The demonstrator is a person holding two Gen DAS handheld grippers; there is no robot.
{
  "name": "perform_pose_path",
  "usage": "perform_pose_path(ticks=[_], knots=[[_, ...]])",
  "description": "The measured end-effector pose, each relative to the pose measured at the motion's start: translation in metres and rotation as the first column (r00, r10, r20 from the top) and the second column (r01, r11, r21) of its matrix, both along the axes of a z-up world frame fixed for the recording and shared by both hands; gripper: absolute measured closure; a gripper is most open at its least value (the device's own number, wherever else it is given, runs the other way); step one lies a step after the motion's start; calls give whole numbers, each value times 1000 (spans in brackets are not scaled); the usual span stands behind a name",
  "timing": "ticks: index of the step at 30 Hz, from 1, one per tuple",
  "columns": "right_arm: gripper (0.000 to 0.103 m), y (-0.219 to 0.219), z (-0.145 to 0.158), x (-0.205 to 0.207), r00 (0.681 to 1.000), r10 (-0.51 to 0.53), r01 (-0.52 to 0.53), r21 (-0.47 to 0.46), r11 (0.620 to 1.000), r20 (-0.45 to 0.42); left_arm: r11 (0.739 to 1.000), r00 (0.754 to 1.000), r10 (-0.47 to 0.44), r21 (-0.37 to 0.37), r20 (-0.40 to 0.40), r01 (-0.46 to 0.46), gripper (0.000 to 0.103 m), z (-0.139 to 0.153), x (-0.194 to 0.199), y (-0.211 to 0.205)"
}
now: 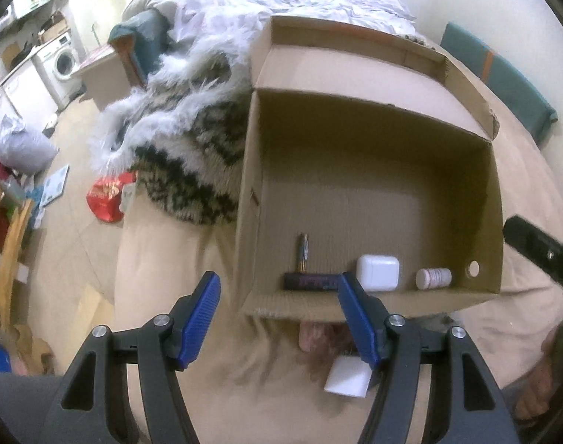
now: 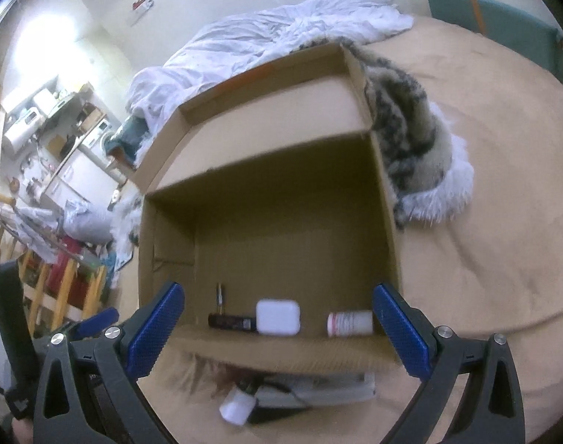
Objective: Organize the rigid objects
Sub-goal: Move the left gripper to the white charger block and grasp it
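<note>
Your left gripper (image 1: 277, 292) is spread, blue pads apart, nothing between them; it hangs over the near-left corner of the cardboard box (image 1: 370, 140). Your right gripper (image 2: 277, 318) is likewise wide, pads clear of everything, framing the near wall of the same box (image 2: 266, 170) from above.

Contents of the box, all lined along its near wall:
- A dark flat bar (image 1: 311, 282) lies lengthwise against the near wall, at the left end of the row; seen again in the right wrist view (image 2: 231, 322).
- A slim brass-tipped tube (image 1: 303, 251) stands off the bar's left part, pointing toward the far wall of the box (image 2: 219, 298).
- A white rounded case (image 1: 377, 273) sits just right of the bar, touching or nearly touching it (image 2: 277, 316).
- A small white bottle (image 1: 433, 277) lies on its side right of the case, apart from it, cap toward the case (image 2: 350, 323).

The rest of the box floor is bare cardboard. Its far flap is folded open.

Outside the box, just beside the near wall on the tan bedcover (image 2: 485, 222): a small white block (image 1: 346, 379), and in the right wrist view a white-capped item (image 2: 237, 409) by a flat pale-and-dark object (image 2: 318, 392); blur prevents identifying these.

A shaggy black-and-white throw (image 1: 185, 148) lies against the box's left side.
</note>
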State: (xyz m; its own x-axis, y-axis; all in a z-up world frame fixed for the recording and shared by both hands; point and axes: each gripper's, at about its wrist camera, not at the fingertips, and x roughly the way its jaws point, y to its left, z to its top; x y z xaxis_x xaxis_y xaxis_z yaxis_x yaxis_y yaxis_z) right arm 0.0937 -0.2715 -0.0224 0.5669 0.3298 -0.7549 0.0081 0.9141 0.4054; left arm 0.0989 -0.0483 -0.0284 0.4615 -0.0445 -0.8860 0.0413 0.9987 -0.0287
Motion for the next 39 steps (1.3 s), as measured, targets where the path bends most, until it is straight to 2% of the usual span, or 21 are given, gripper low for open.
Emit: perform_pose_path(ticks=[7,14,18,24,28,33,34,39], knots=[[0,18,-6,-31,998,54,-55,-32,998,-27,999,1000,2,-48,-27,-3,40,-8,-26,5],[0,11,-22,-53,993,3,-2,7,1000,-114,999,995,-28,-48,-100,23,40,-38,-41,3],[0,6,-35,-56,985,-42,45,15,999,-167,993,974,-69,-112,-214,46,40,-68,-44,-5],[0,1,-51,-51,970,-70,78,29,997,-231,976,944,-153,-197,-292,98,40,-92,-45,-29],[0,-1,-58,-49,964,-71,84,40,996,-256,972,921,-167,-217,-352,94,48,-110,-42,-38],[0,-1,-61,-48,960,-76,90,39,995,-270,971,902,-146,-235,-406,51,48,-126,-32,-39],[0,-2,-61,-48,959,-78,92,39,995,-272,967,896,-156,-251,-415,52,58,-129,-31,-41],[0,0,-63,-43,957,-76,90,38,995,-279,964,888,-176,-256,-426,68,61,-131,-31,-43]])
